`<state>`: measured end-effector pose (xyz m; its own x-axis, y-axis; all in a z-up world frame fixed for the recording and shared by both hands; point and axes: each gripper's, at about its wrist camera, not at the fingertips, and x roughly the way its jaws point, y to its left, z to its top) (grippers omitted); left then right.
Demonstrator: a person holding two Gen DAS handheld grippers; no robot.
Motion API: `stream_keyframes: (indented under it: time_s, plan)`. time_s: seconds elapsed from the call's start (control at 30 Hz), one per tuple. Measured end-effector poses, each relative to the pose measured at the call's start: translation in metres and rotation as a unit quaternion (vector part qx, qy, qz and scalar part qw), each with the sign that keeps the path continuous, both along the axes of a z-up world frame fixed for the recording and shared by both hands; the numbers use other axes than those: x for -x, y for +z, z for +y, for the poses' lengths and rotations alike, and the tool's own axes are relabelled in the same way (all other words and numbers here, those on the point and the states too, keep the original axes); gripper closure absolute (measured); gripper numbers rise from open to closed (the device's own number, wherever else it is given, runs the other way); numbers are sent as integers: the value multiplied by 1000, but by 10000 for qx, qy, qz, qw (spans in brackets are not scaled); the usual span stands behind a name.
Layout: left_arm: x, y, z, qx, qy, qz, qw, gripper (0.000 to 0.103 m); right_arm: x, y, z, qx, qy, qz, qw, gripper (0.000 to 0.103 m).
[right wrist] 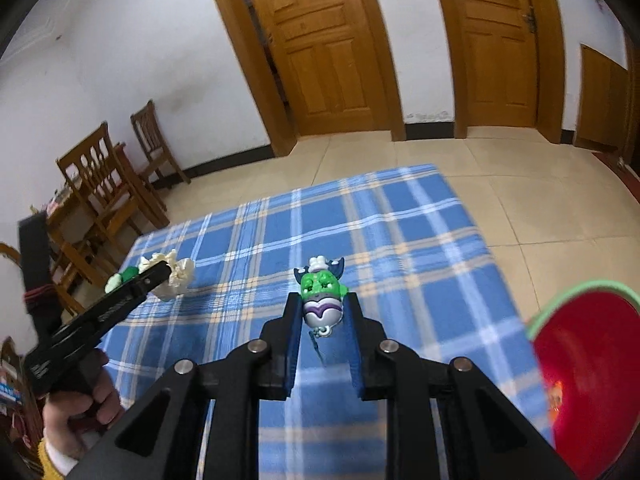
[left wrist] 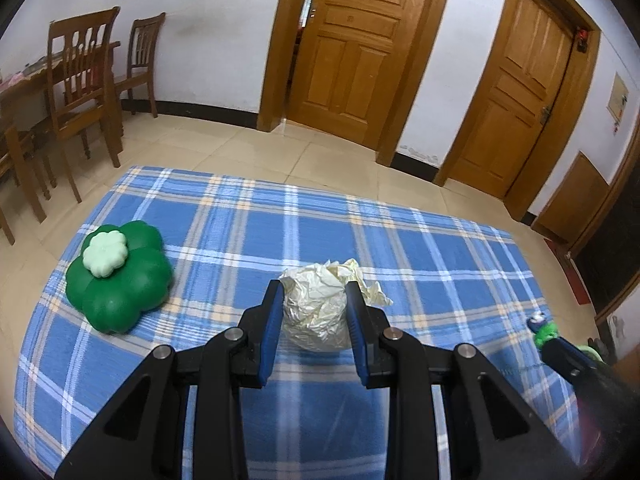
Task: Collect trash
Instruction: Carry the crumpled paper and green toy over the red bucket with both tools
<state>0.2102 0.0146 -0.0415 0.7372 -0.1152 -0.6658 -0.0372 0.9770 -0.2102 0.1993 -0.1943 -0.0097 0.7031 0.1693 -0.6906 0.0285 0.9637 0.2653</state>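
Gripping a crumpled paper ball [left wrist: 316, 312], the left gripper [left wrist: 314, 300] has both blue pads pressed on its sides above the blue plaid cloth [left wrist: 240, 240]. Green flower-shaped container [left wrist: 120, 276] sits left of the ball. Right gripper [right wrist: 323, 312] clamps a green toy figure [right wrist: 322, 296]; red bowl [right wrist: 588, 380] lies right of the toy.

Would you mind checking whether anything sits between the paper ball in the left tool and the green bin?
Nothing visible does. The paper ball is between the left tool's fingers, and only bare plaid cloth lies between it and the lidded bin.
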Motion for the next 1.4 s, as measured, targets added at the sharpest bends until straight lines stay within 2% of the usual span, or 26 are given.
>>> stream_keyframes:
  time_s: [0.13, 0.27, 0.6, 0.93, 1.4]
  plan:
    - [8, 9, -18, -39, -217, -83, 9997, 72, 33, 17, -32, -55, -359, -154, 9992, 80]
    - [20, 16, -41, 52, -538, -58, 9985, 72, 64, 22, -65, -112, -769, -225, 9967, 80]
    - [57, 34, -112, 166, -1391, -13, 9901, 72, 125, 2, -135, -329, -1715, 66, 9846, 80]
    - [90, 38, -194, 305, -2423, 264, 9694, 72, 162, -14, -189, -558, -2351, 177, 9702, 79]
    - [114, 30, -278, 233, -3273, 536, 9431, 72, 199, -15, -226, -729, -2701, 31, 9601, 79]
